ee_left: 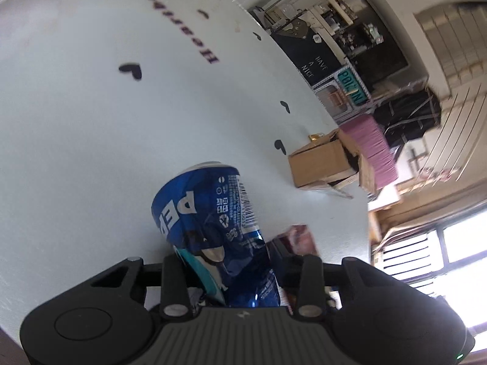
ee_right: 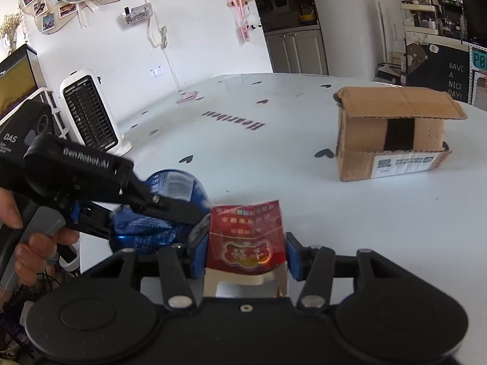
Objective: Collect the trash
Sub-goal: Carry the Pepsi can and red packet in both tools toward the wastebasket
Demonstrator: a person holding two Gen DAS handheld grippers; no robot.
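Left wrist view: my left tongs [ee_left: 234,276] are closed on a crumpled blue can [ee_left: 210,222], which sticks out forward from between the jaws; the can's body is dented and creased where the jaws pinch it; beneath it lies the white table [ee_left: 91,137], printed with small black hearts and the word "Heartbeat"; just right of the can a red packet [ee_left: 299,237] shows, blurred; farther off on the table stands a cardboard box [ee_left: 322,164], well apart from the can.

Right wrist view: my right tongs [ee_right: 246,252] are partly closed, their blue pads pressed against both sides of the red packet [ee_right: 246,237], which stands upright between them above the table [ee_right: 365,213]; just to its left my left tongs [ee_right: 170,210] reach in from the side, clamped across the blue can [ee_right: 170,188], with my left hand [ee_right: 33,237] wrapped round the grip; can and packet sit almost touching near the table's near edge; the cardboard box [ee_right: 392,140] rests on the table to the far right, its top flap hanging open; a white heater [ee_right: 91,112] stands at the table's far left edge.
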